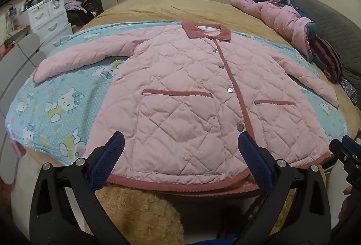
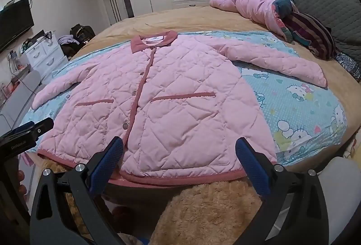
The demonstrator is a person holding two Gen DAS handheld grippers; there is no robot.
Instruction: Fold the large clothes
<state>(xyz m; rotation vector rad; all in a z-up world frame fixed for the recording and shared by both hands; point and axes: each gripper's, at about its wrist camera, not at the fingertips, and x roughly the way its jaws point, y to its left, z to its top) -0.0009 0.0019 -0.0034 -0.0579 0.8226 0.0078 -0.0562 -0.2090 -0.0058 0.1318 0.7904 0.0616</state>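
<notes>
Left gripper side reading "GeoRobotAI"-ish, blurry. Pink quilted jacket w/ darker corduroy-looking collar, snap buttons, lying flat, buttoned, on cartoon-cat sheet over tan bed. Left + right gripper hovering at hem, both gaping wide, gripping nothing.

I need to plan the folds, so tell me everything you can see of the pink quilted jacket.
The pink quilted jacket lies flat, front up, on a blue cartoon-print sheet on the bed. It looks padded, with diamond stitching. Darker pink trim runs along its collar, button placket, hem and two pocket openings. It is buttoned shut, both sleeves spread outward, hem at the bed's near edge. Neither open tool touches it.
</notes>
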